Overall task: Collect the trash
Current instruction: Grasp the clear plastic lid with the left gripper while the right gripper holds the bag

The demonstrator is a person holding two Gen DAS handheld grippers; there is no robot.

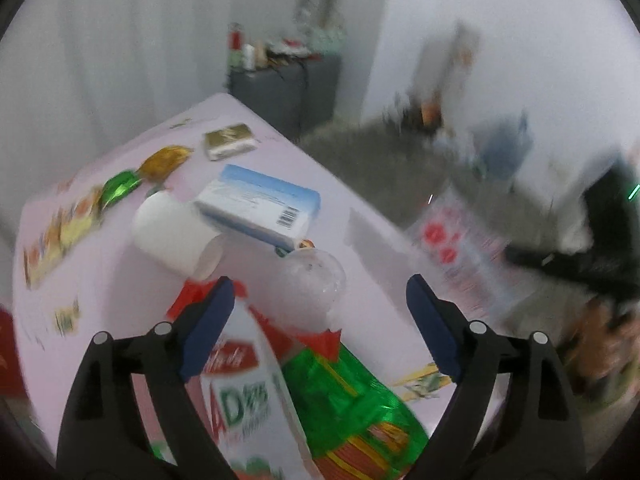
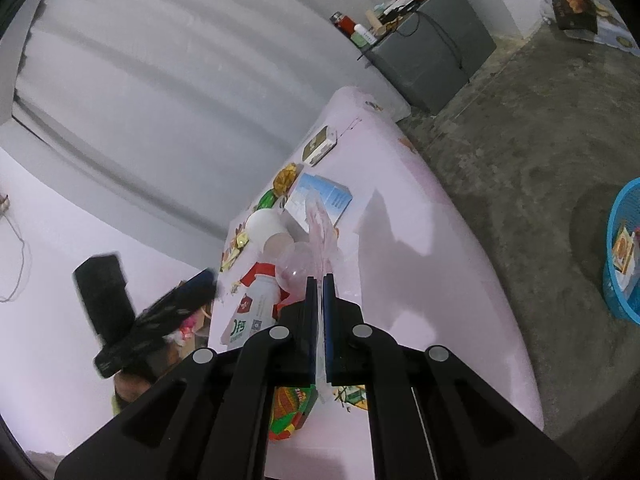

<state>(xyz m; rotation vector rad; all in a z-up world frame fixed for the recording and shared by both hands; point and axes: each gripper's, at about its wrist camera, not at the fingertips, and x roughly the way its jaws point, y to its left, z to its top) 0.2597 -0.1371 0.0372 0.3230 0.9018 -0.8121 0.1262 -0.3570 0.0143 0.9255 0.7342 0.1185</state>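
Two grippers work over a pink-covered table [image 2: 420, 240] strewn with litter. Nearest, the right gripper [image 2: 319, 284] has its jaws pressed together on a thin clear plastic wrapper [image 2: 320, 220], which stands up from between the pads; the tool points obliquely downward along the table's length. The left gripper [image 1: 320, 292] hangs with jaws spread wide and nothing between the pads, tilted steeply down over a white drink carton [image 1: 244, 392] and a green foil packet [image 1: 352, 400], with a clear plastic cup [image 1: 316, 280] just beyond its tips. Farther on lie a tipped white paper cup [image 1: 172, 232], a blue-and-white box [image 1: 260, 204], foil candy wrappers [image 1: 160, 164] and a small gold packet [image 1: 230, 140]. On the floor well to the right stands a blue basket [image 2: 624, 248], already holding some pieces. The step in hand is probably carrying the wrapper there; the flimsy film calls for a steady, firm pinch until it is above the rim.
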